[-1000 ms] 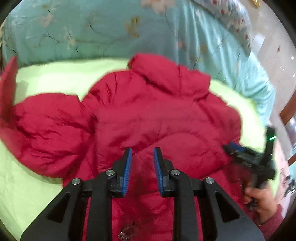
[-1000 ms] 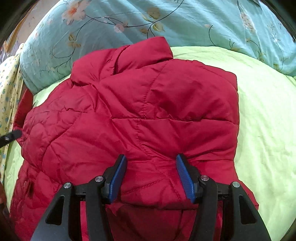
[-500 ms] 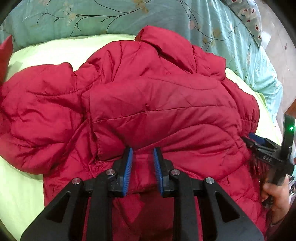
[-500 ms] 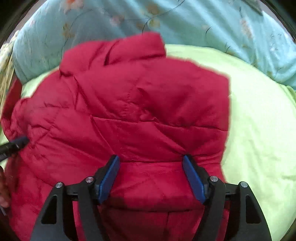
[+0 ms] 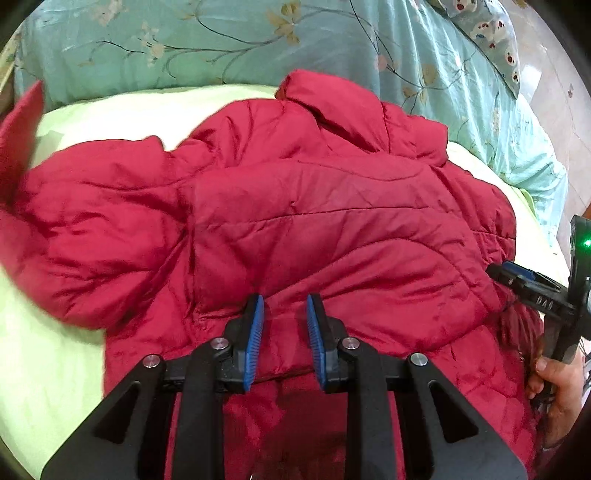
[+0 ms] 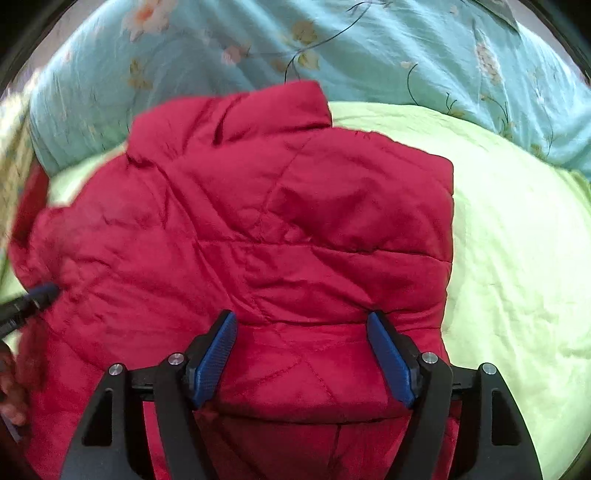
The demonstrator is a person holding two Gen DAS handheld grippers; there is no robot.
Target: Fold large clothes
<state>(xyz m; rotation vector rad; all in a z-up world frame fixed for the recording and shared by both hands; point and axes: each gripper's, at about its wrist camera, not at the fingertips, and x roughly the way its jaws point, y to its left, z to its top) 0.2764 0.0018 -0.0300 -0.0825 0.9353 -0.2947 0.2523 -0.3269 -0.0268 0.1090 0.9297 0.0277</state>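
Note:
A red quilted puffer jacket [image 5: 332,229] lies on a light green bedsheet [image 5: 55,350], collar toward the far side, one sleeve bunched at the left. It also fills the right wrist view [image 6: 258,240]. My left gripper [image 5: 284,314] hovers at the edge of a folded-over layer of the jacket, its jaws a narrow gap apart, with jacket fabric lying in the gap. My right gripper [image 6: 301,328] is open wide over the jacket's lower folded edge. The right gripper also shows at the right of the left wrist view [image 5: 524,280], touching the jacket's side.
A teal floral quilt [image 5: 258,40] is heaped along the far side of the bed, also in the right wrist view [image 6: 369,44]. Bare green sheet [image 6: 517,258] lies right of the jacket. A patterned pillow [image 5: 491,33] sits at the far right. Floor shows beyond the bed's right edge.
The jacket's lower part has been folded up over its body. Both grippers moved forward over the jacket; the right gripper has opened wider, the left one's gap has stayed narrow.

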